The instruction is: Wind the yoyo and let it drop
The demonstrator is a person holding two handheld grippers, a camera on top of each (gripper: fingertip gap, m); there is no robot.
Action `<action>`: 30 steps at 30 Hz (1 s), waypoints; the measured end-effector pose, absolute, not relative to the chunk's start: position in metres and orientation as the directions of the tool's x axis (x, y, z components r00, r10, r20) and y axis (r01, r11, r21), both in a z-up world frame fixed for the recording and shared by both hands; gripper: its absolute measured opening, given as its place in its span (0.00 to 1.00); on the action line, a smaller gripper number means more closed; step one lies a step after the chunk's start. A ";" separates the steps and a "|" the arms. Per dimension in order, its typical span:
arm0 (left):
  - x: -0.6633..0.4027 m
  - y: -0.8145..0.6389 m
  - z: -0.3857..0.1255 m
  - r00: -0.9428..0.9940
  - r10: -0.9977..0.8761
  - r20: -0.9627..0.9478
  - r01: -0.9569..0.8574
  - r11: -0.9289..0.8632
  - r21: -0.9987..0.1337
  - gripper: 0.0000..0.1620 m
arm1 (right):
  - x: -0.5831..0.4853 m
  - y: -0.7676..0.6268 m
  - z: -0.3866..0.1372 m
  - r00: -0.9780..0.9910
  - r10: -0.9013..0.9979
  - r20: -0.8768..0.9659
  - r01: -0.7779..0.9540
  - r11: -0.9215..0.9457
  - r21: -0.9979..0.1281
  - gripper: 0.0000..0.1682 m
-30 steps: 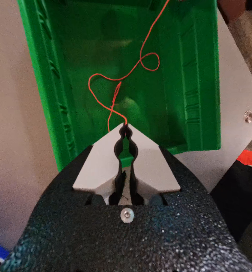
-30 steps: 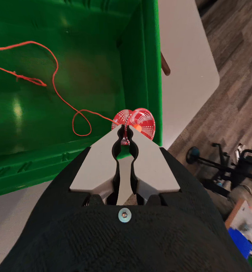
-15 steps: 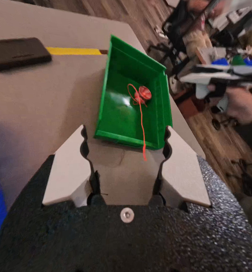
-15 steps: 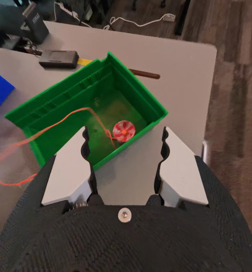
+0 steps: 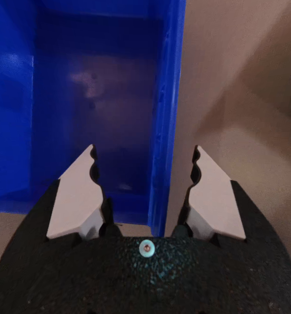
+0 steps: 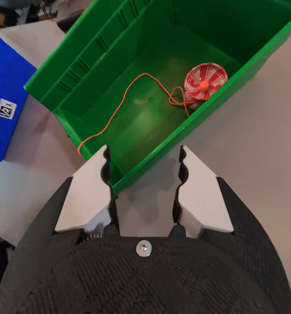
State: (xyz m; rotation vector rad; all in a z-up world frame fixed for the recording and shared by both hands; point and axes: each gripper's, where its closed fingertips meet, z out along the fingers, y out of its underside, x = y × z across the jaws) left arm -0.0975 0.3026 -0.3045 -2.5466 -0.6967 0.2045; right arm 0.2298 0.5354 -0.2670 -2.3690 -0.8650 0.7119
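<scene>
Swung away to a blue bin (image 5: 83, 105), left tongs (image 5: 143, 147) gape; right tongs (image 6: 144, 148) gape short of the yoyo (image 6: 204, 86).

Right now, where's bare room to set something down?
Blue bin shows nothing inside. Bare table right of the green bin. The green bin's near half is mostly free; its far right corner is crowded: yoyo, looped string.
</scene>
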 end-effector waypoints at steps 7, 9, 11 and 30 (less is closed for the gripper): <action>-0.083 0.299 -0.316 0.911 0.412 -0.001 0.357 -0.791 -0.497 0.07 | 0.218 0.528 -0.269 0.620 0.758 -0.204 0.511 -0.587 -0.627 0.22; -0.085 0.288 -0.304 0.923 0.350 -0.161 0.228 -0.833 -0.504 0.01 | 0.212 0.522 -0.269 0.596 0.780 -0.191 0.532 -0.562 -0.634 0.19; -0.072 0.278 -0.285 0.917 0.385 -0.110 0.248 -0.762 -0.598 0.01 | 0.201 0.513 -0.269 0.572 0.796 -0.200 0.542 -0.549 -0.636 0.18; 0.099 0.262 -0.106 0.936 0.247 -0.251 -0.091 -0.518 -0.851 0.01 | 0.151 0.469 -0.181 0.360 0.910 -0.204 0.206 -0.291 -0.934 0.41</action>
